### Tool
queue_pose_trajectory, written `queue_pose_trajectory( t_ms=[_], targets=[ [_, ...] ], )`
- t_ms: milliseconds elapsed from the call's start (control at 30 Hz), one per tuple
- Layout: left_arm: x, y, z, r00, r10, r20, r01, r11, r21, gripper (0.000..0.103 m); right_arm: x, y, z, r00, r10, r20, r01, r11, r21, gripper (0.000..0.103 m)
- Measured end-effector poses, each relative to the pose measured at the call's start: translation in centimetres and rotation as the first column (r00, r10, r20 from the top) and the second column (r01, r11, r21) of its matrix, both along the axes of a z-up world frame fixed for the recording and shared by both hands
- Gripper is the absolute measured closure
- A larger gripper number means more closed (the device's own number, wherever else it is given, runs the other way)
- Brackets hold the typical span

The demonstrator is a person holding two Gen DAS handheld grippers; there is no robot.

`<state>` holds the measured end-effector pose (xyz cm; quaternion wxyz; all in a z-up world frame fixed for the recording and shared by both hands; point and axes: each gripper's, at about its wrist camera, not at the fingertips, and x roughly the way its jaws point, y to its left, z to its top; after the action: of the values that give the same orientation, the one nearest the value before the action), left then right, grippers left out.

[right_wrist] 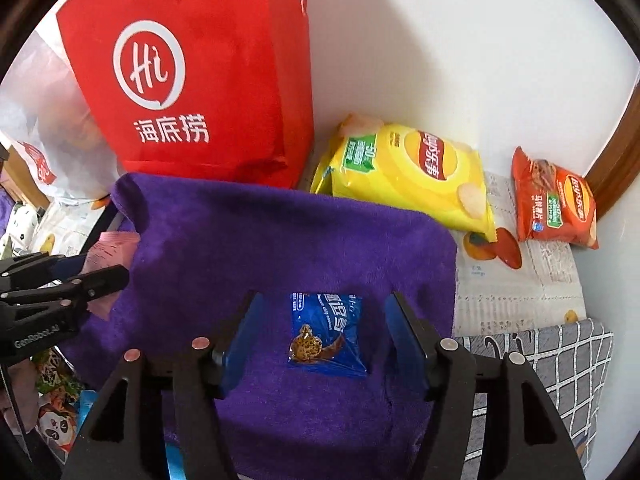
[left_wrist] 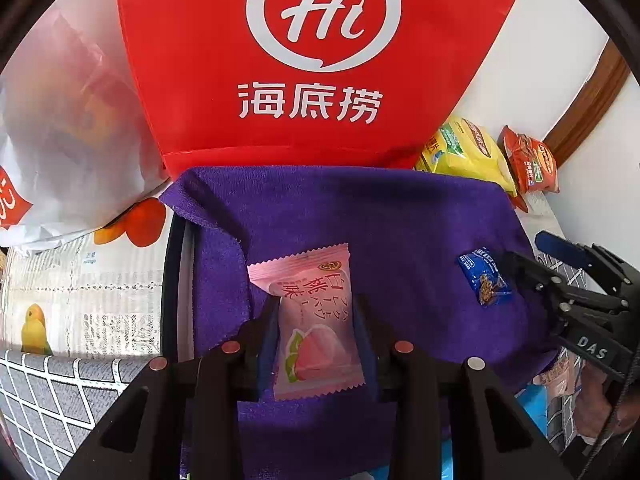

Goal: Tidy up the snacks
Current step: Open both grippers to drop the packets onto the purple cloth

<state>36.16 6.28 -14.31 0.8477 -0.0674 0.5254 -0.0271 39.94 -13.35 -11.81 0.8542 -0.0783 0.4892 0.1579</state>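
Red bag [right_wrist: 192, 80] behind purple towel [right_wrist: 280, 240]

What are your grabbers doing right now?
Left gripper shut on pink peach snack. Right gripper open around blue cookie packet on purple towel. Nothing blocking.

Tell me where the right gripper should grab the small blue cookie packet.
Across its middle, from straight above. The blue cookie packet lies flat on the purple towel, between the open right gripper fingers, clear of both pads; its long edges face them.
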Motion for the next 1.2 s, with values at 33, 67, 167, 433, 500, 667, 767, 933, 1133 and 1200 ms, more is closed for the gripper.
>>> queue_pose_trajectory(
  t_ms=[33, 67, 167, 433, 500, 667, 767, 933, 1133, 1200],
  targets=[
    [0.0, 0.1, -0.1, 1.0, 0.002, -0.002, -0.002, 1.0, -0.002, 0.069, -0.1, -0.1, 0.3, 1.0, -0.002, 0.005, 0.002, 1.0, 0.006, 0.04],
    [0.1, 0.3, -0.1, 1.0, 0.005, -0.006, -0.005, 1.0, -0.003, 0.069, -0.2, -0.1, 0.5, 1.0, -0.003, 0.01, 0.003, 1.0, 0.01, 0.04],
    [0.2, 0.7, -0.4, 1.0, 0.02, -0.021, -0.02, 1.0, -0.004, 0.069, -0.5, -0.3, 1.4, 0.999, -0.009, 0.034, 0.008, 1.0, 0.024, 0.04],
    [0.2, 0.2, -0.4, 1.0, 0.003, -0.023, -0.003, 1.0, 0.007, 0.068, -0.8, -0.8, 2.5, 0.998, -0.02, 0.052, 0.017, 0.997, 0.07, 0.04],
    [0.3, 0.1, -0.5, 1.0, 0.005, -0.029, -0.005, 1.0, 0.02, 0.067, -0.9, -0.9, 2.7, 0.998, -0.024, 0.06, 0.02, 0.997, 0.068, 0.04],
    [0.5, 0.2, -0.1, 1.0, 0.017, -0.024, -0.017, 0.999, 0.028, 0.052, -1.2, -1.0, 3.1, 0.997, -0.026, 0.073, 0.021, 0.997, 0.071, 0.04],
    [0.2, 0.3, 0.6, 1.0, 0.01, 0.002, -0.01, 0.999, 0.036, 0.048, -1.4, -1.0, 3.3, 0.996, -0.027, 0.083, 0.021, 0.997, 0.07, 0.04],
    [-0.1, 0.1, 1.0, 1.0, -0.004, 0.008, 0.004, 1.0, 0.03, 0.045, -1.9, -1.0, 4.1, 0.993, -0.037, 0.114, 0.03, 0.998, 0.063, 0.04],
    [-0.2, -0.2, 0.9, 1.0, -0.024, 0.001, 0.024, 1.0, 0.017, 0.045, -2.5, -1.2, 5.1, 0.987, -0.041, 0.156, 0.034, 0.998, 0.045, 0.039],
    [-0.2, -0.2, 0.9, 1.0, -0.028, -0.001, 0.028, 0.999, 0.023, 0.045, -2.6, -1.4, 5.3, 0.984, -0.045, 0.17, 0.038, 0.999, 0.039, 0.039]
  ],
)
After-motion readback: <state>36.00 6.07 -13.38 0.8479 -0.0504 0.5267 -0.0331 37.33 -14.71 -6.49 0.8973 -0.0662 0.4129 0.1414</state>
